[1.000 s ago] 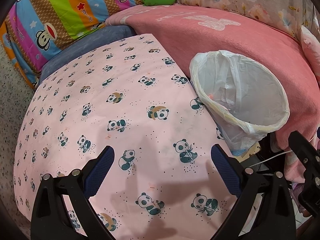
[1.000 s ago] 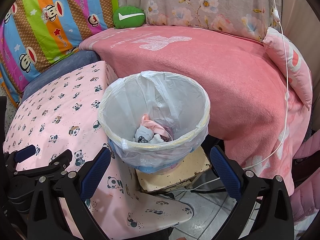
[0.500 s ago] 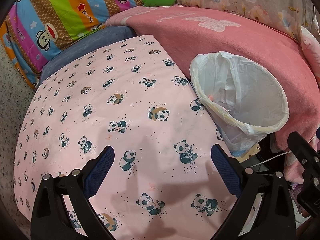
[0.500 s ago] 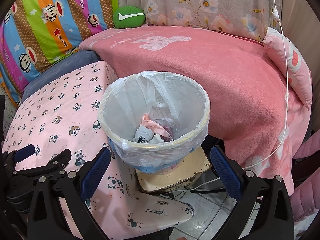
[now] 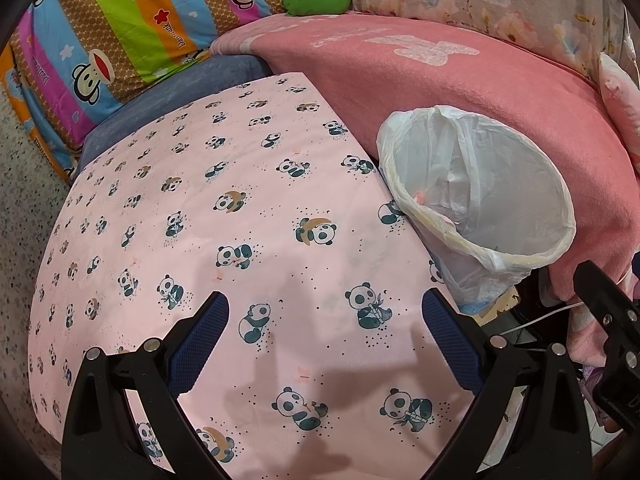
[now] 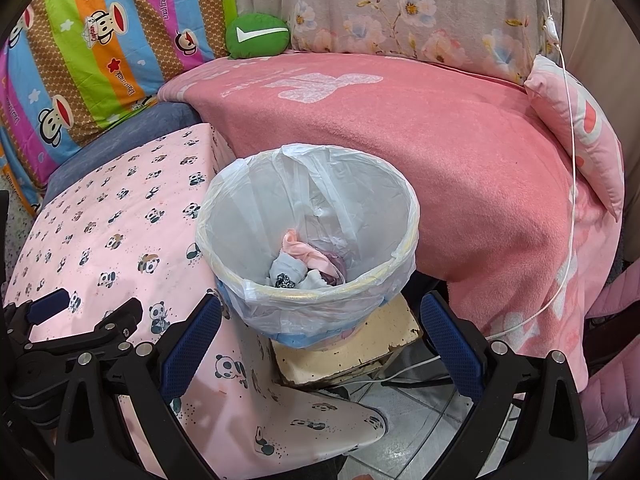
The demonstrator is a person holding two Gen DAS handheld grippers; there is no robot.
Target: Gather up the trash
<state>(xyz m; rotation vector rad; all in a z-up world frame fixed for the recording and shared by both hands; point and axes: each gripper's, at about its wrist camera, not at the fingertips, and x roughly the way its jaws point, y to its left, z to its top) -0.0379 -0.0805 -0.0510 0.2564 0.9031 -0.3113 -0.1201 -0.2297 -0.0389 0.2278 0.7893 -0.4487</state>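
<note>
A waste bin lined with a white plastic bag [image 6: 256,208] stands on a worn cream stool between the panda-print table and the pink couch. Crumpled pink, white and patterned trash [image 6: 306,266] lies at its bottom. My right gripper [image 6: 320,312] hangs open just in front of the bin's near rim, nothing between its blue pads. My left gripper [image 5: 325,312] is open over the bare panda cloth [image 5: 224,208], with the bin [image 5: 520,248] to its right. In the right wrist view the left gripper [image 6: 86,306] shows at the lower left.
A pink blanket [image 6: 440,140] covers the couch behind the bin, with a striped cartoon pillow [image 6: 100,52], a green cushion [image 6: 258,40] and a pink pillow [image 6: 580,140]. A white cable [image 6: 570,208] hangs down at the right. Tiled floor [image 6: 404,436] shows below the stool.
</note>
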